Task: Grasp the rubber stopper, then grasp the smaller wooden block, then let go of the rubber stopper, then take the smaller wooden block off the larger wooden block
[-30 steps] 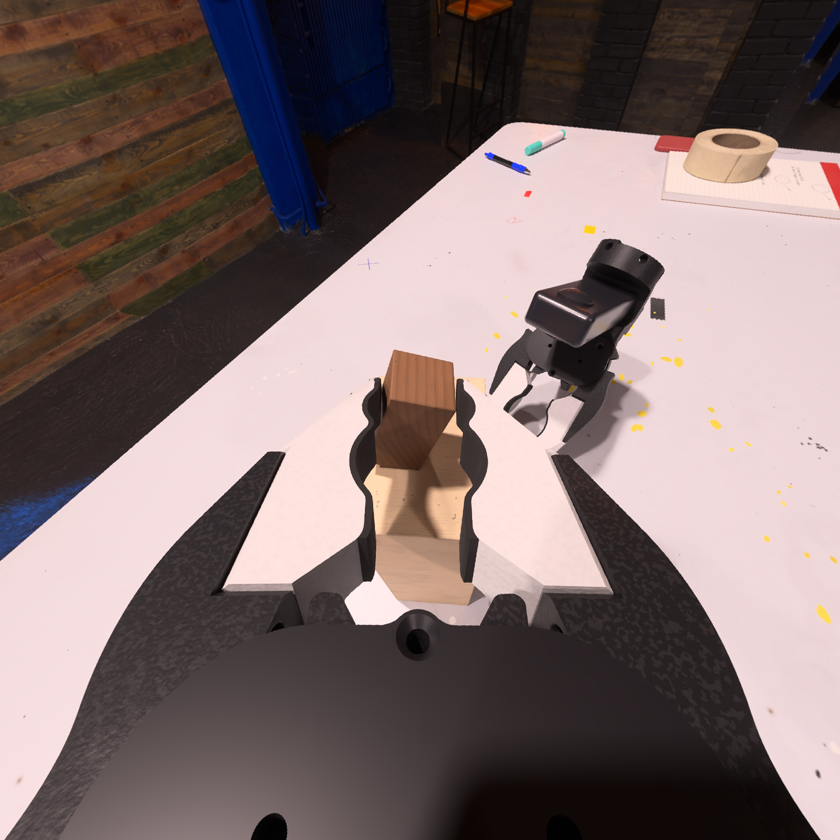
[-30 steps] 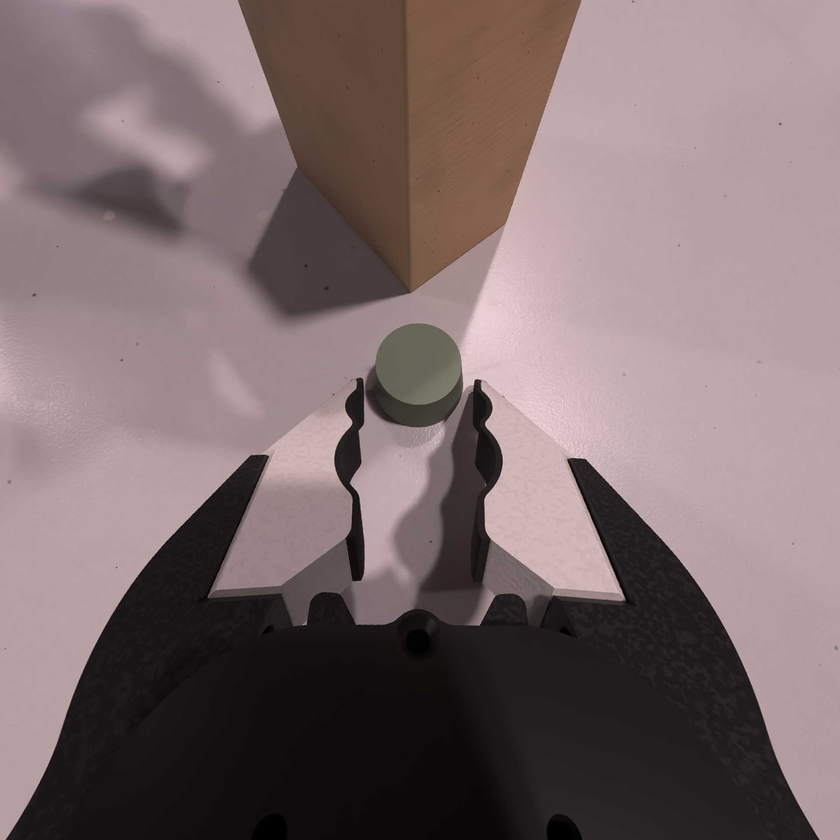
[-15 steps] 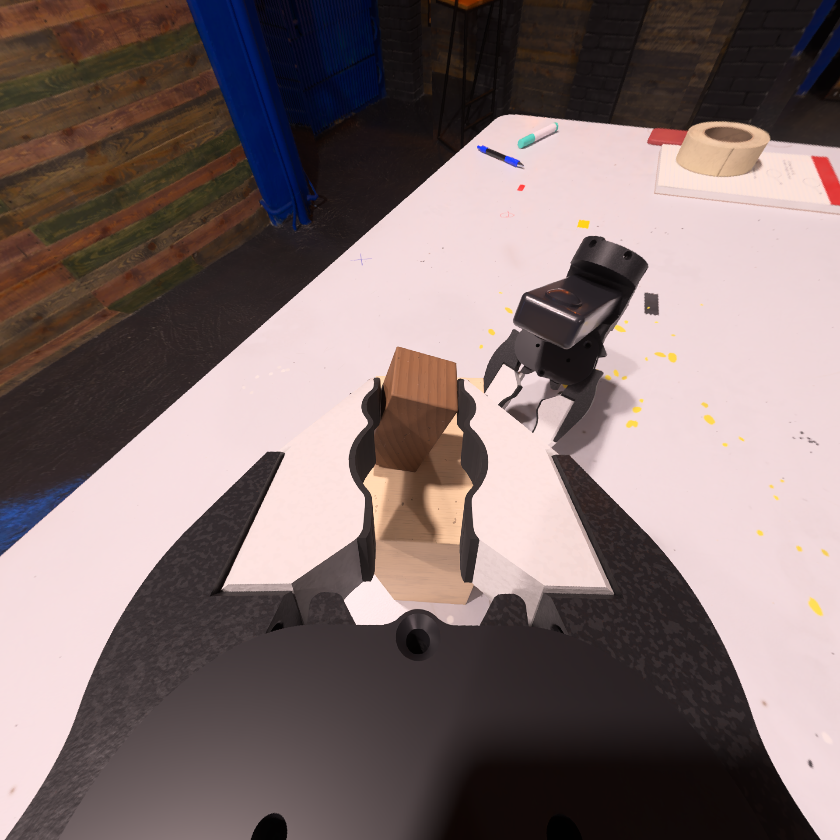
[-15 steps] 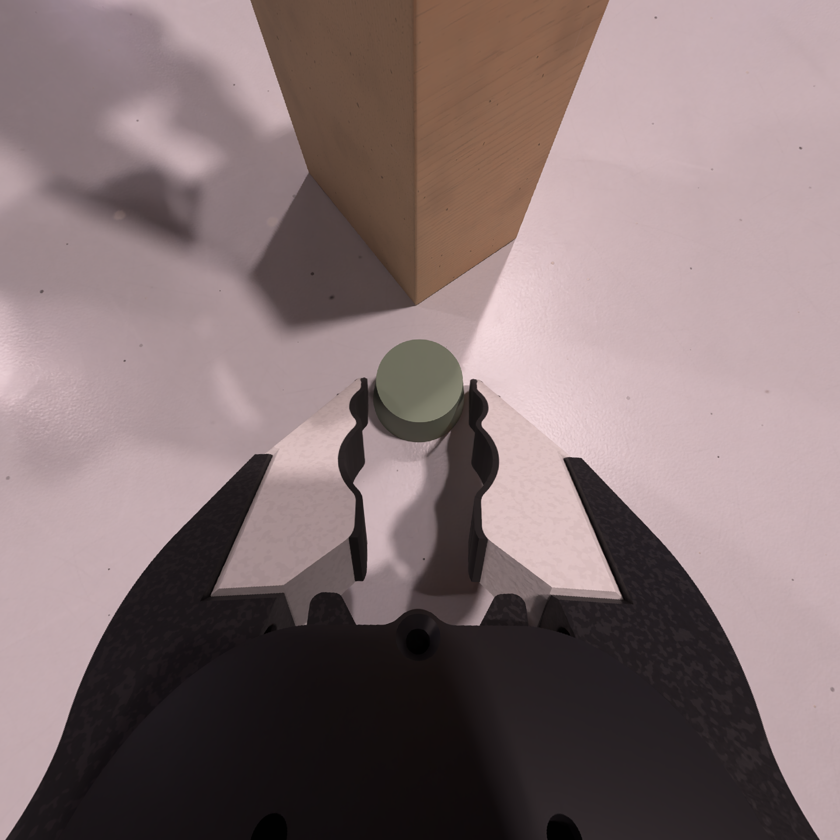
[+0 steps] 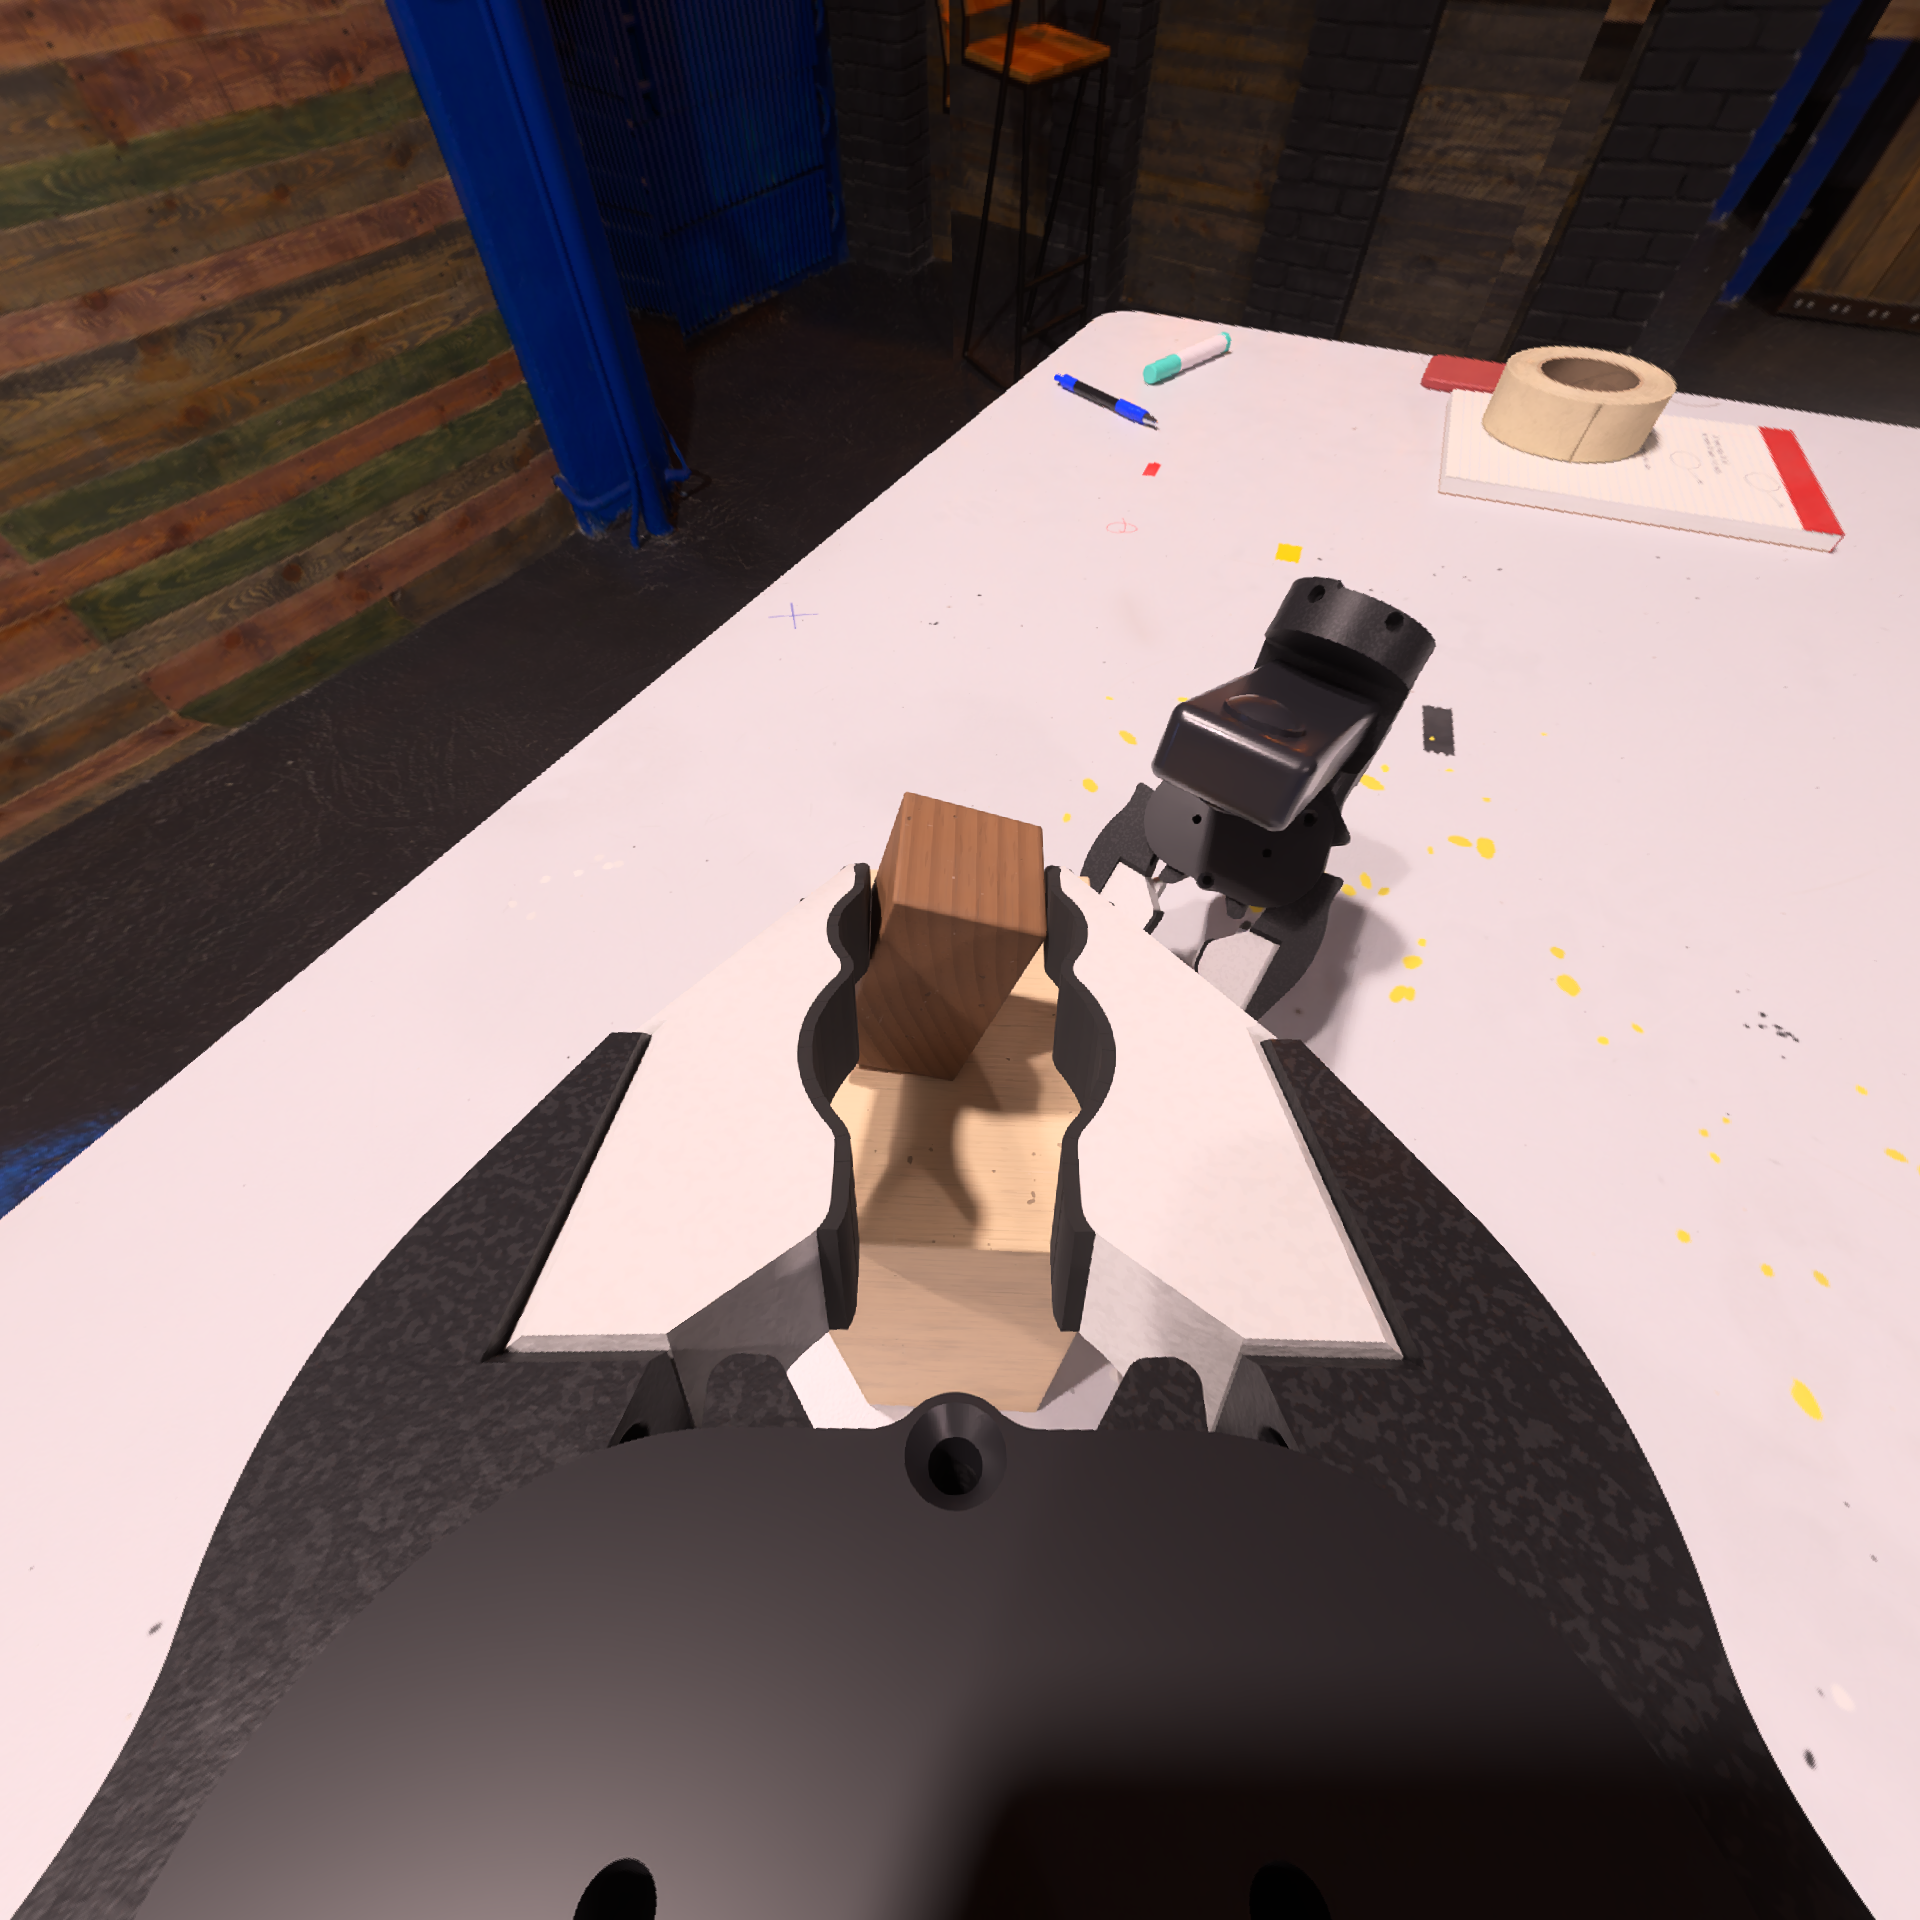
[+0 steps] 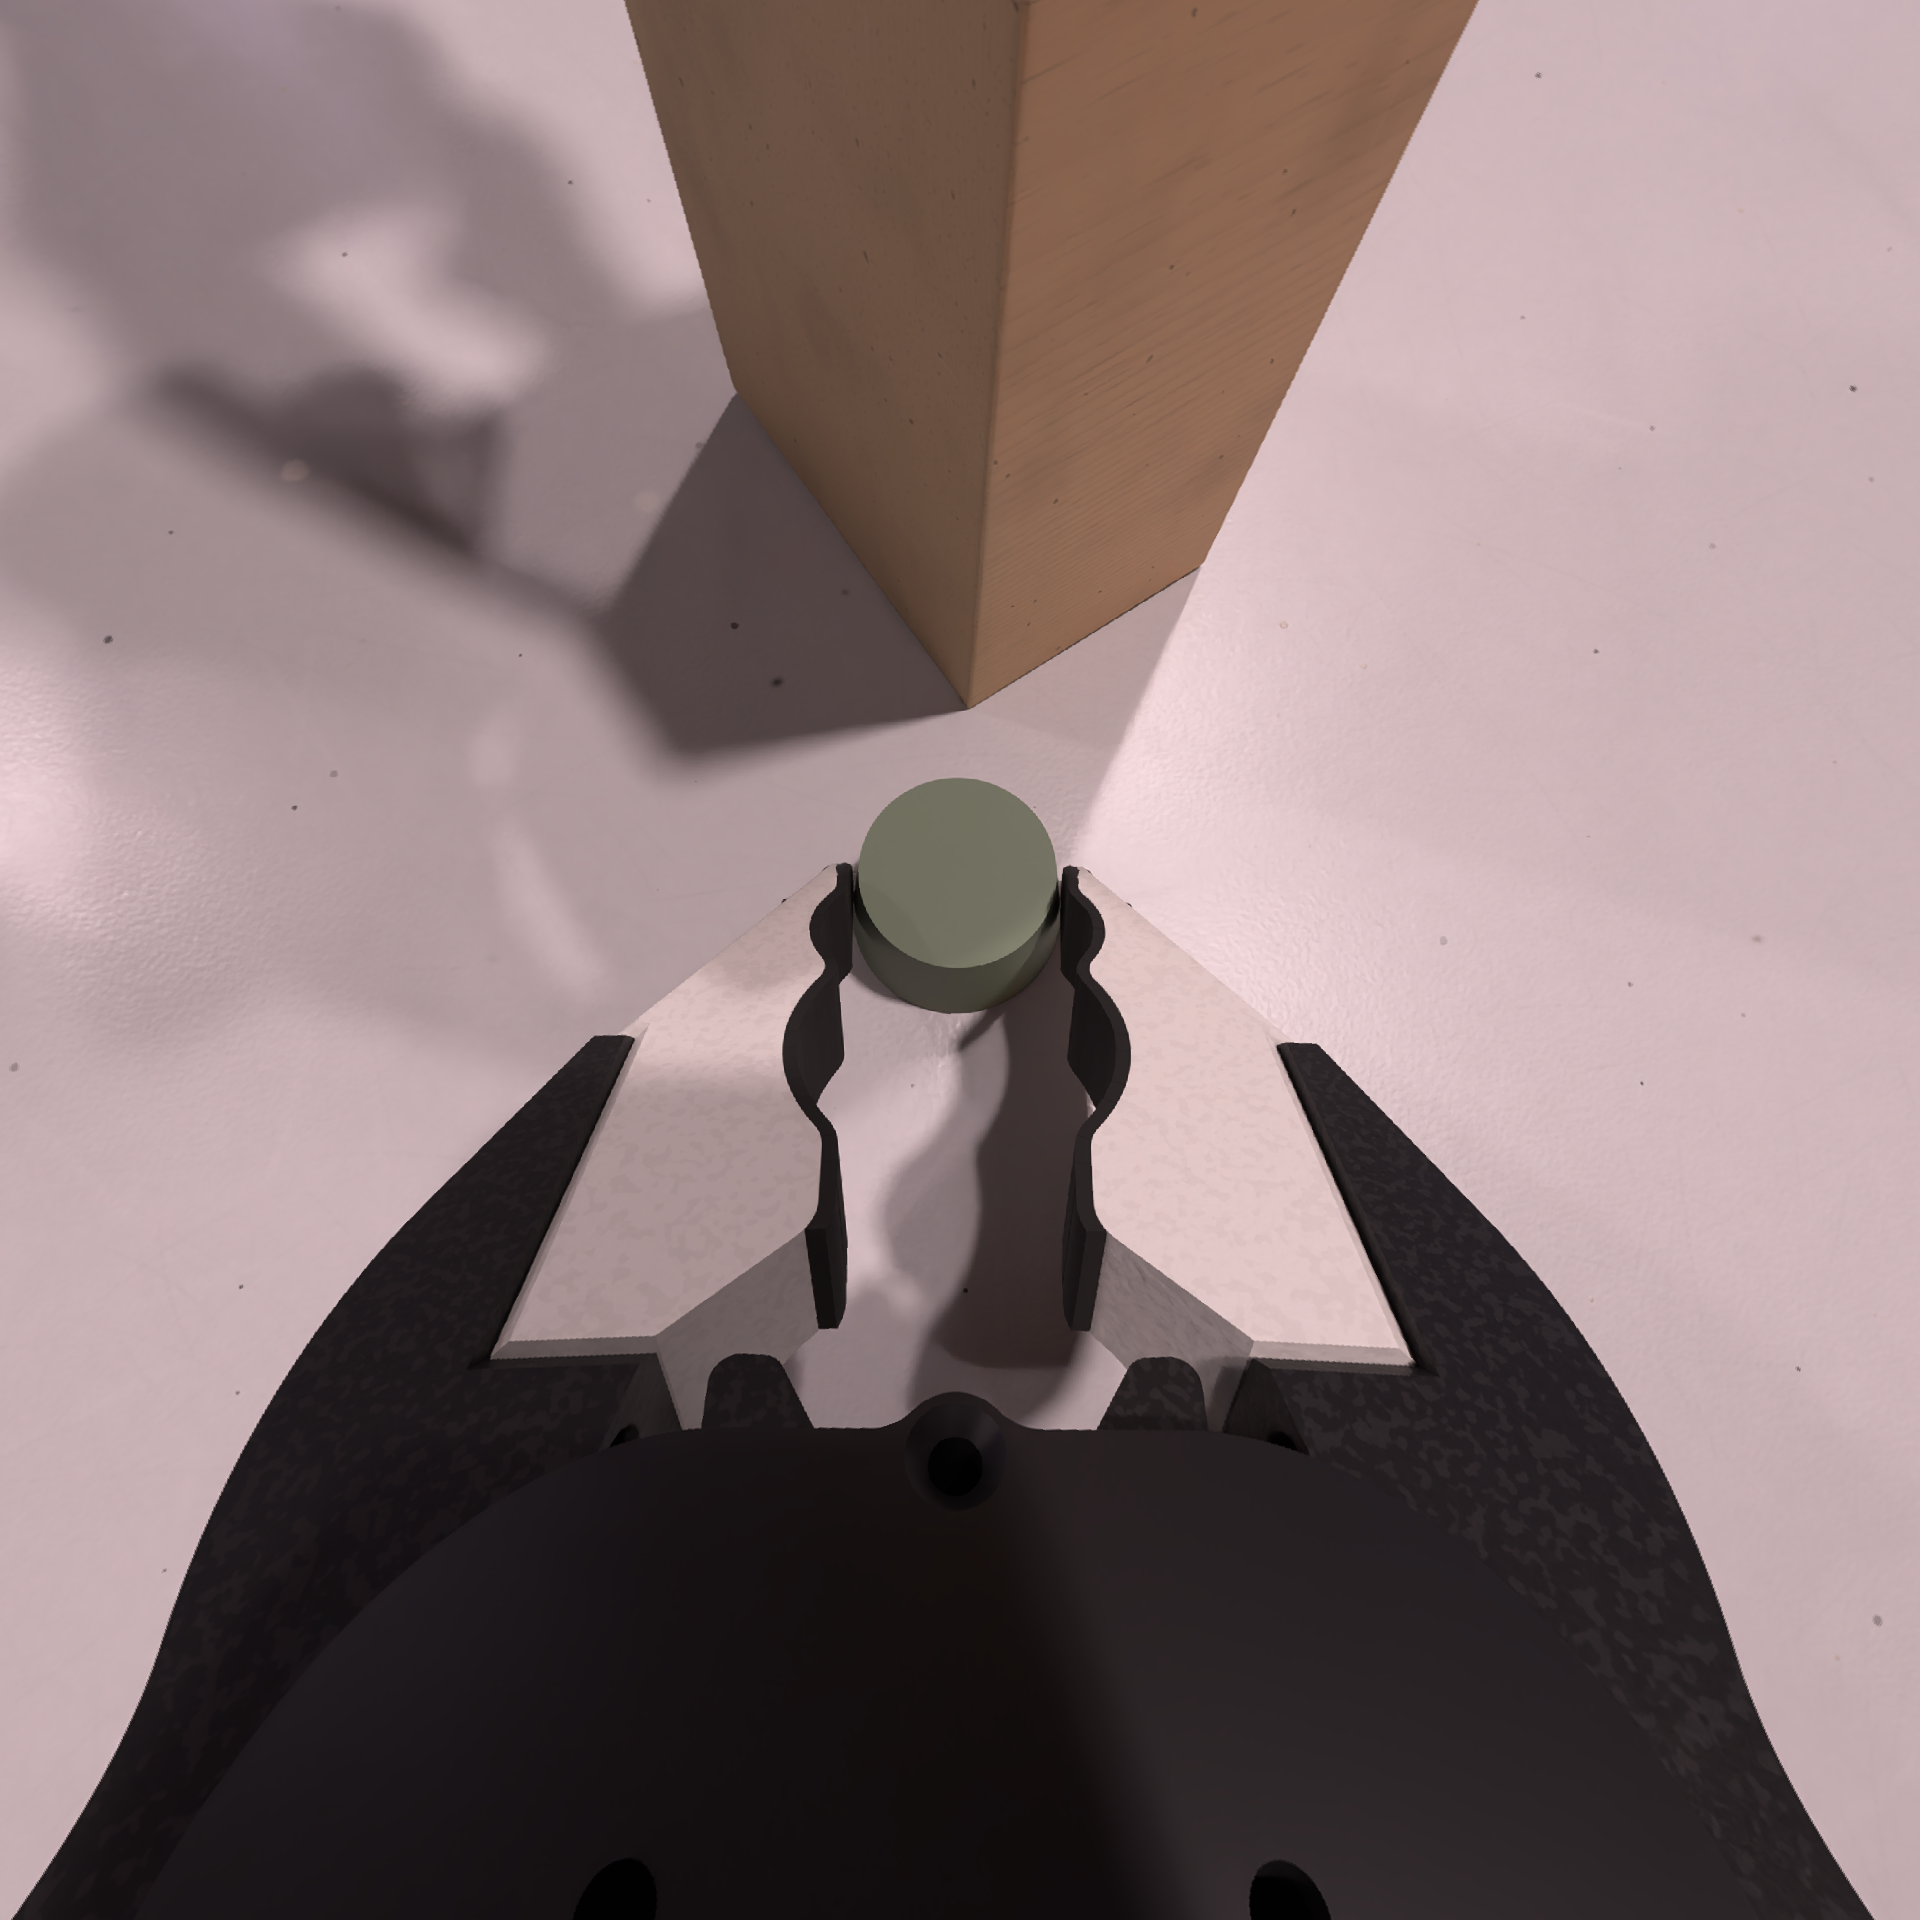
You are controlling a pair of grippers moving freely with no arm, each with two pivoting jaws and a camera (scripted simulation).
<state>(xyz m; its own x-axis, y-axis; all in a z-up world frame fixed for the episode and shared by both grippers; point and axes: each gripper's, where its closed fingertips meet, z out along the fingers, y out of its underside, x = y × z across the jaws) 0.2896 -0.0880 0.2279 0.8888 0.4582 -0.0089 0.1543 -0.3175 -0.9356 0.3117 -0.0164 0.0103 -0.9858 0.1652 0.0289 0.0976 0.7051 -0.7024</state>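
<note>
On the white table, the right gripper pinches the green stopper; the left gripper clasps the small block atop the big block.

Right gripper points down at the white desk. Green stopper sits on the desk between the tips of the jaws; both tips touch its sides, jaws closed onto it. Flat round top of stopper faces the camera. Just beyond it stands a tall wooden block, one vertical edge turned toward the gripper, top out of frame. Block and stopper apart. Shadows fall left of the block.
</note>
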